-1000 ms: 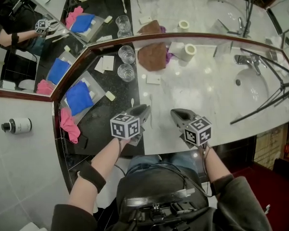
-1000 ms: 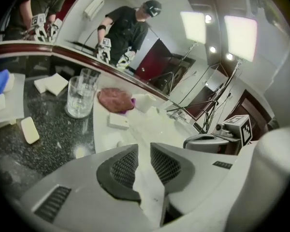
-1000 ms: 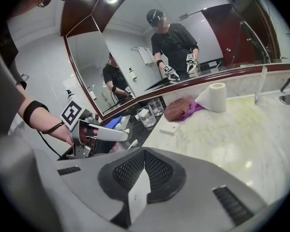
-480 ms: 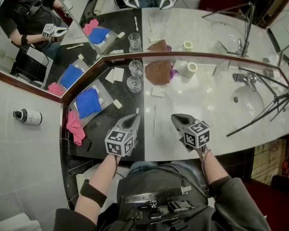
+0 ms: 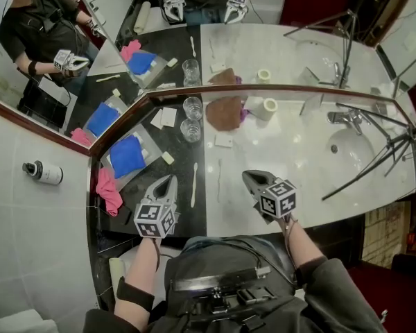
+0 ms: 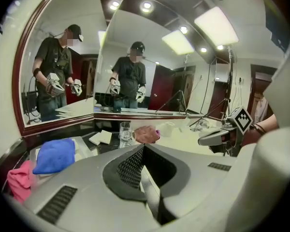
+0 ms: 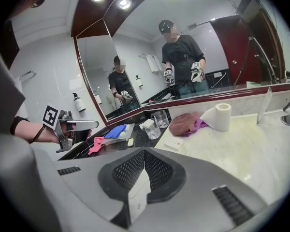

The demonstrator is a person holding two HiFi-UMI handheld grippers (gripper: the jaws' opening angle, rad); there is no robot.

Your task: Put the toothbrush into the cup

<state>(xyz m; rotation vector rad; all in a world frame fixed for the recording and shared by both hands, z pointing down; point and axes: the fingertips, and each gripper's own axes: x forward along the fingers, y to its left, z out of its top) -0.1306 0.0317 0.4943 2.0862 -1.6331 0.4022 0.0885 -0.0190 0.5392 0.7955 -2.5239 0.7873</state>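
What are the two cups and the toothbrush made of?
The two cups look like clear shiny glass: the dark counter shows through them. The toothbrush looks like smooth pale plastic, but it is too small to be sure.

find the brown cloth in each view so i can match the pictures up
Head view: the brown cloth lies above centre, at the foot of the mirror.
Left gripper view: it is at mid-picture, just right of a glass.
Right gripper view: it is right of centre, on the pale counter.
Shared landmark: the white paper roll, next to the cloth in all three views.
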